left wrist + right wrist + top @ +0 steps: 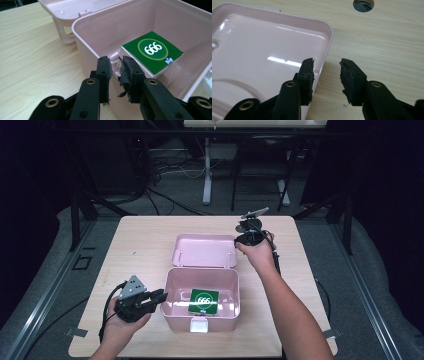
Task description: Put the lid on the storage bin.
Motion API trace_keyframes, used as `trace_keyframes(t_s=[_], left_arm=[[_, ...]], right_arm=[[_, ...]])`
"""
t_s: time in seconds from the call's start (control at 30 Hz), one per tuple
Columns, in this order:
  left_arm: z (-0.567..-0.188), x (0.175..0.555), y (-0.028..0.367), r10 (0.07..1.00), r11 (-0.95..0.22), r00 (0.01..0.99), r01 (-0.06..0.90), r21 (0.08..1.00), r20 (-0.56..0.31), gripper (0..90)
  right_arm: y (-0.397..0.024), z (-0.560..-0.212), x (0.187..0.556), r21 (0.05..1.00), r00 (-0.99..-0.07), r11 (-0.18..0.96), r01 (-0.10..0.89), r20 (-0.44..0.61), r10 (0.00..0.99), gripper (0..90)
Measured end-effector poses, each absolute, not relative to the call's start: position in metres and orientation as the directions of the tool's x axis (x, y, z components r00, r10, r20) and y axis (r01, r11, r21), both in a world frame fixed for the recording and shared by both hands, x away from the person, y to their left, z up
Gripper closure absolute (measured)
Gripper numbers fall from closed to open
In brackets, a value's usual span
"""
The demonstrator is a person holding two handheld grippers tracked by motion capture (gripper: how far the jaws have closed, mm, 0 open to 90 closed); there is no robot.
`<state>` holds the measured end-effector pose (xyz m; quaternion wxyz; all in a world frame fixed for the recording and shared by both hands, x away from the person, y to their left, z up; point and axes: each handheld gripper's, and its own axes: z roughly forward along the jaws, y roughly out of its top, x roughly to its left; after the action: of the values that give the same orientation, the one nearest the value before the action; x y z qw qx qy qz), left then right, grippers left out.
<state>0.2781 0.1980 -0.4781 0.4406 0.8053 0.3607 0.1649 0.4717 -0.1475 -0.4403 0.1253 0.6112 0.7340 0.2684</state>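
A pink box (pixel 172 312) stands open on the wooden table (pixel 140 245), its lid (pixel 205 251) laid flat behind it. A green pack (pixel 204 301) printed "666" lies on the box floor. My left gripper (pixel 161 296) is at the box's left wall. In the left gripper view my left gripper (pixel 115 63) has its jaws pinched on the rim of the pink box (pixel 87 37), with the green pack (pixel 152 51) just beyond. My right gripper (pixel 240 241) is open at the lid's right edge. In the right gripper view my right gripper (pixel 327 66) straddles the edge of the lid (pixel 262 45), touching nothing.
A white latch (pixel 199 325) sits on the box's near wall. A round hole (pixel 363 4) is cut in the tabletop past the lid's corner. Bare wood lies left and right of the box. Chair and desk legs stand on the floor beyond the table.
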Motion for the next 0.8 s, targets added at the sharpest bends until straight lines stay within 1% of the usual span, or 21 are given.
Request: trace_keyframes(t_s=[0.13,0.23,0.43,0.63,0.8], left_arm=[[-0.478,0.278,0.198,0.726,-0.35,0.686,0.436,0.829,-0.054,76.8],[-0.479,0.278,0.198,0.724,-0.348,0.687,0.435,0.831,-0.057,76.8],[-0.479,0.278,0.199,0.726,-0.34,0.685,0.438,0.832,-0.064,76.9],[-0.479,0.278,0.199,0.729,-0.336,0.682,0.439,0.833,-0.066,77.2],[-0.48,0.278,0.2,0.728,-0.333,0.683,0.439,0.834,-0.069,77.2]], right_arm=[[-0.145,-0.448,0.485,0.525,-0.18,0.069,0.848,0.163,0.97,66.7],[-0.144,-0.452,0.49,0.52,-0.169,0.055,0.853,0.174,0.97,67.0],[-0.144,-0.463,0.499,0.488,-0.134,0.014,0.873,0.211,0.968,71.0],[-0.134,-0.472,0.503,0.467,-0.14,0.031,0.884,0.2,0.97,75.9],[-0.131,-0.474,0.504,0.459,-0.12,0.027,0.888,0.175,0.977,83.0]])
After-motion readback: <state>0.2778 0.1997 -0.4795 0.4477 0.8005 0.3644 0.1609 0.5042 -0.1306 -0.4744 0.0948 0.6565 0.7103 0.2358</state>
